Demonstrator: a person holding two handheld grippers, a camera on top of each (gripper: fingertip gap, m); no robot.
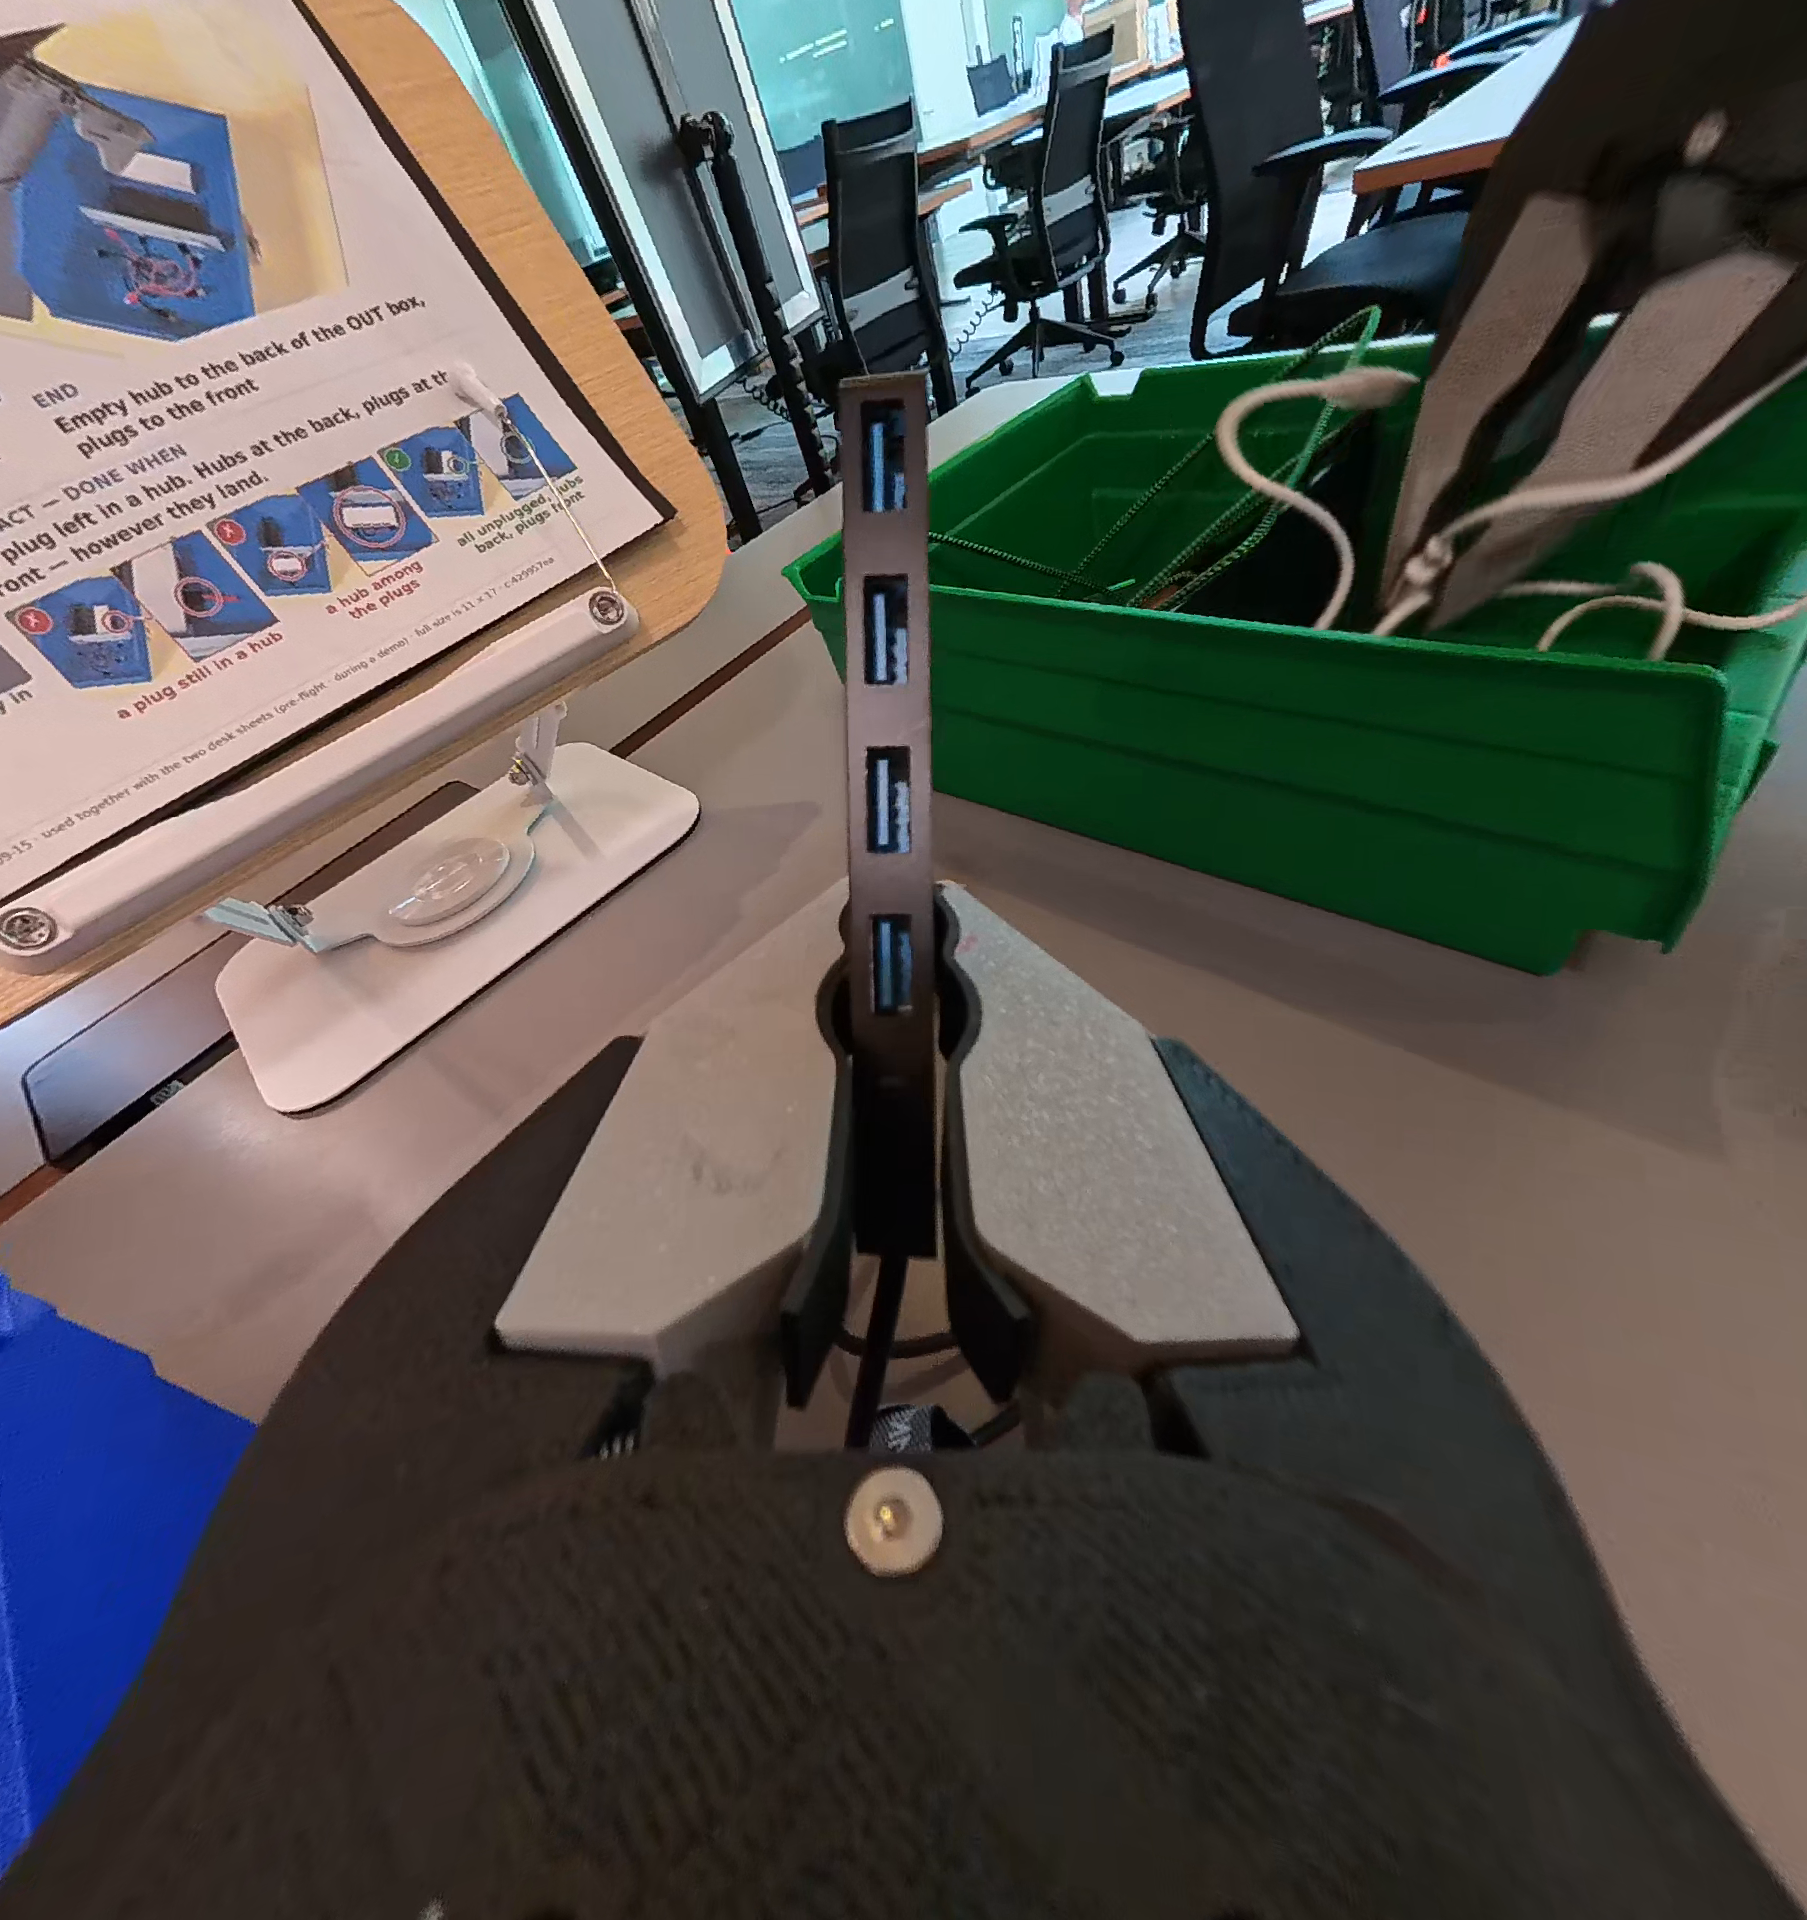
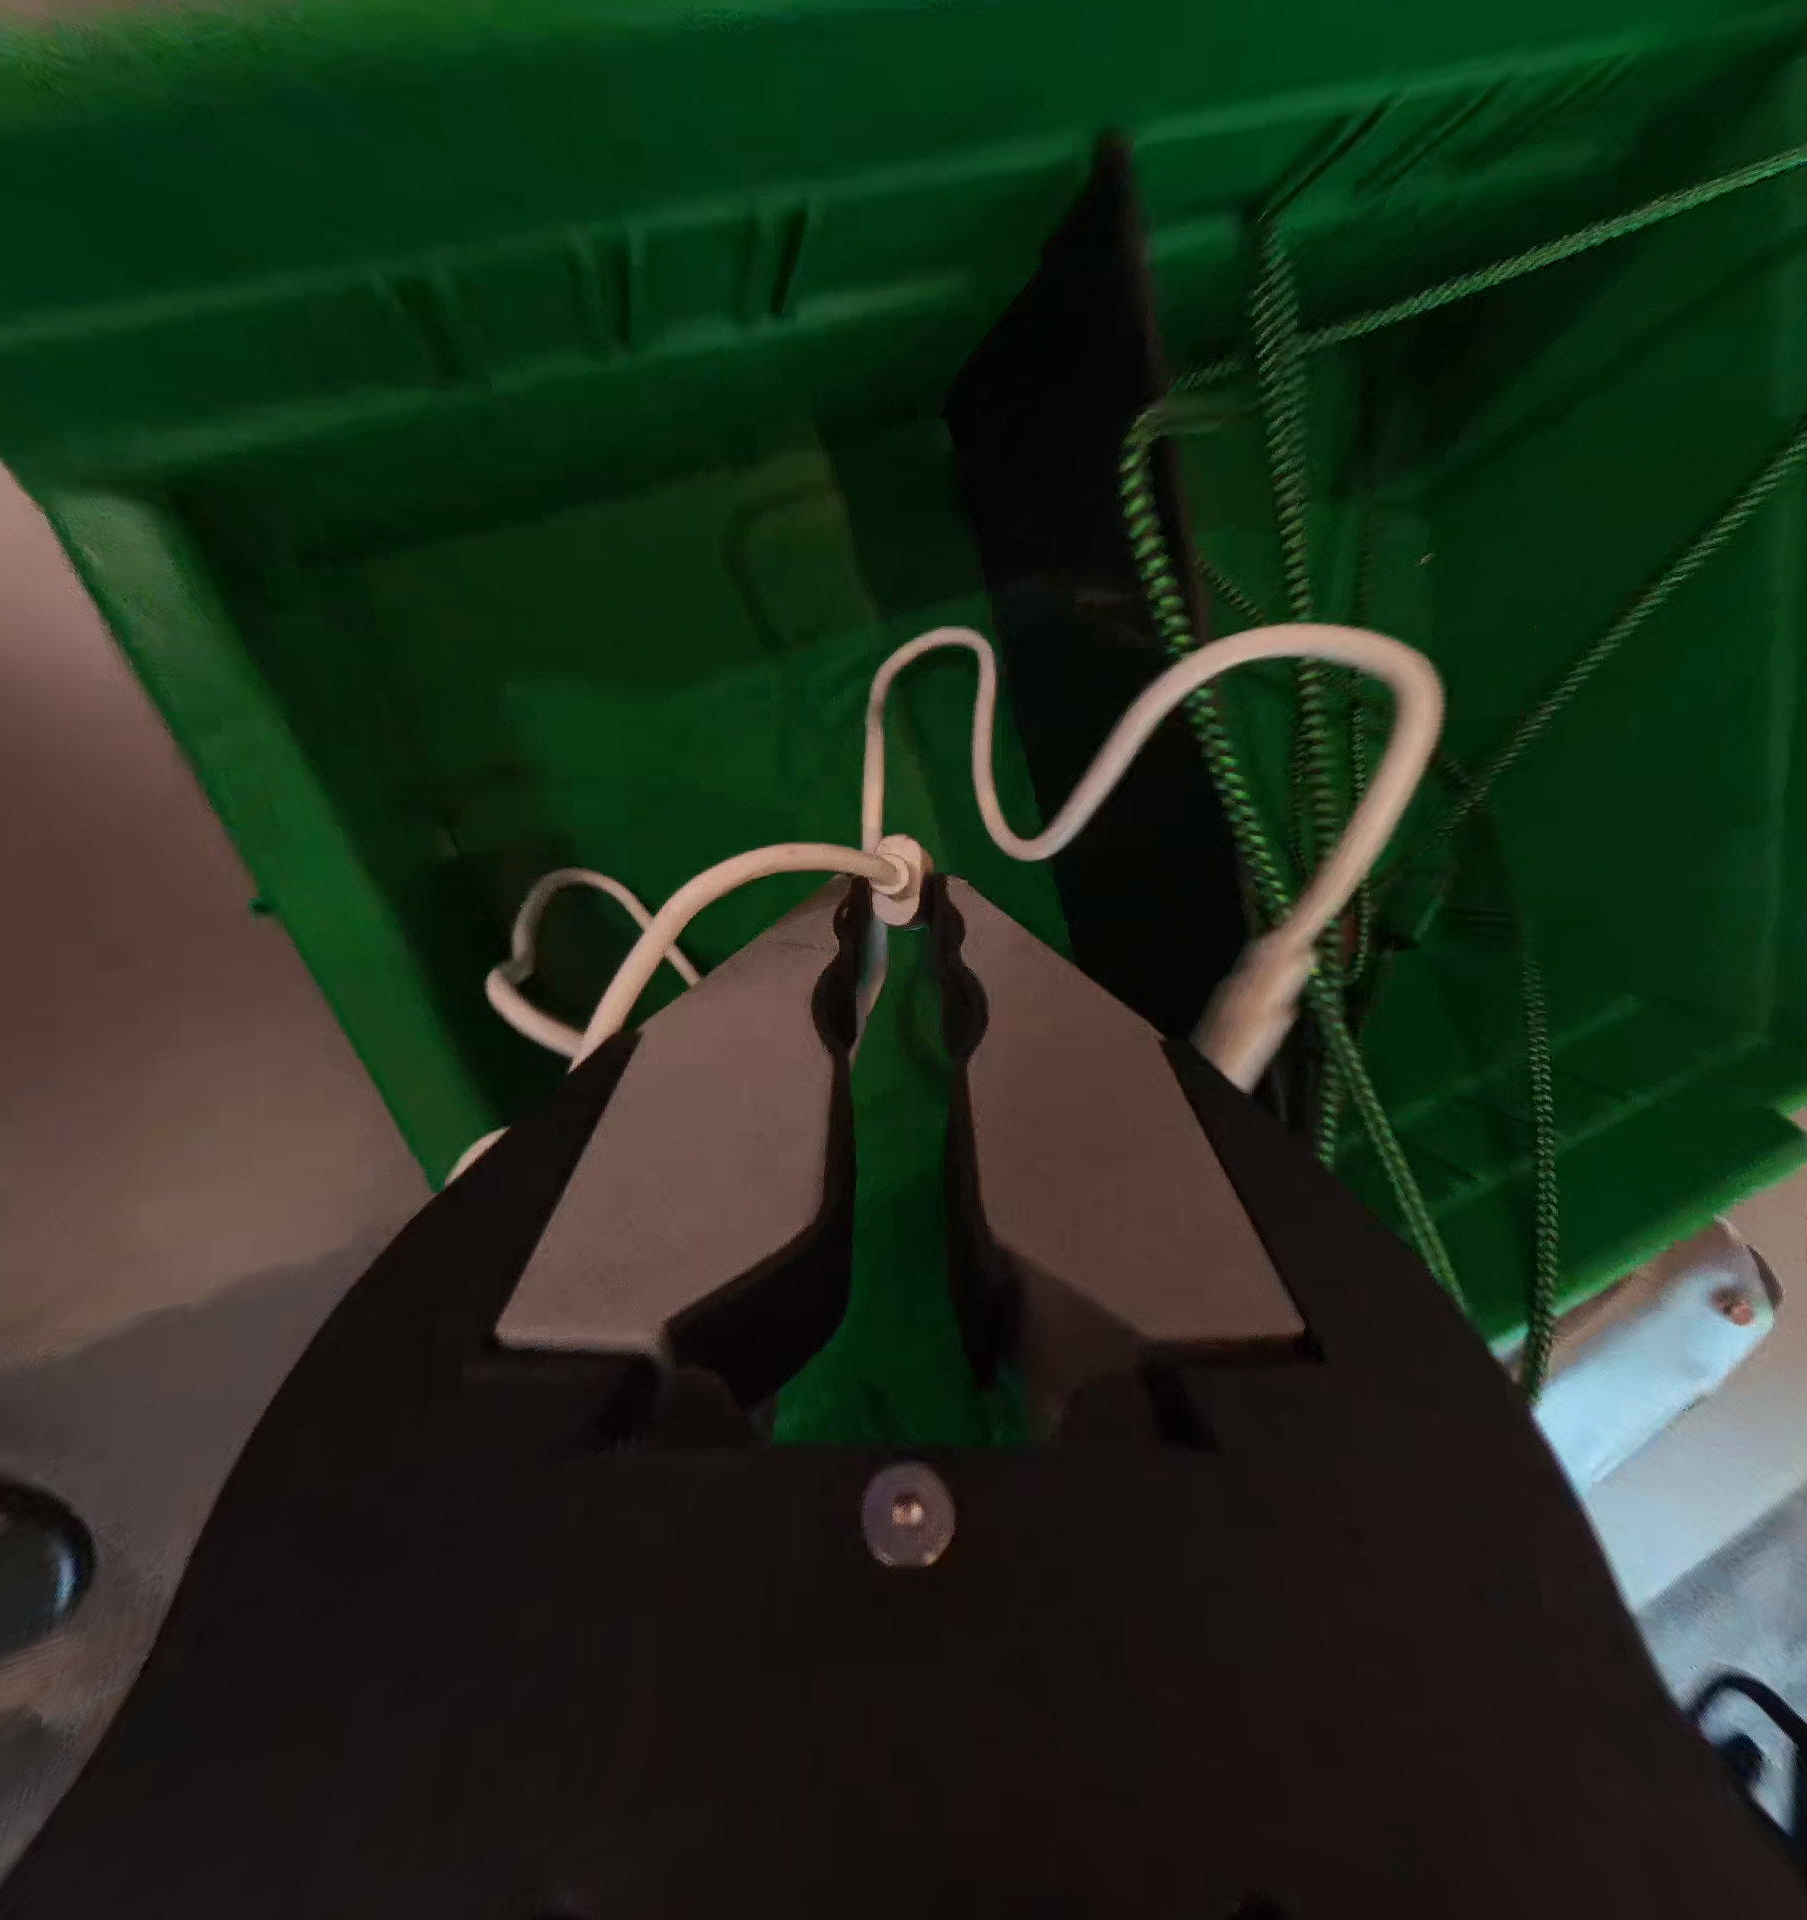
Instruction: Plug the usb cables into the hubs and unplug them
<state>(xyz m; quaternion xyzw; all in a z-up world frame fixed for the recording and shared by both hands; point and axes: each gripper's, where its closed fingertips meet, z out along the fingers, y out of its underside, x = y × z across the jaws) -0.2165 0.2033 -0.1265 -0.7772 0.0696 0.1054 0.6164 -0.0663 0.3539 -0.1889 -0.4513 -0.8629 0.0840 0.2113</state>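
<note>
Left hand-held gripper: clamped on the lower end of a black USB hub, held upright above the desk with four blue ports facing the camera, all unoccupied. Right hand-held gripper: pinching the plug end of a white USB cable over the green bin, the cable looping inside among green braided cables. Instruction sheet on a stand at left; blue bin at the near-left corner.

The slim black four-port USB hub is held upright in the left claw, above the grey bench. To its right, on the bench, the green plastic bin is set, with the right claw over it, closed on the white cable. To the hub's left, the instruction sheet on a tilted white stand is placed. At the near left, the blue plastic bin is seen.
</note>
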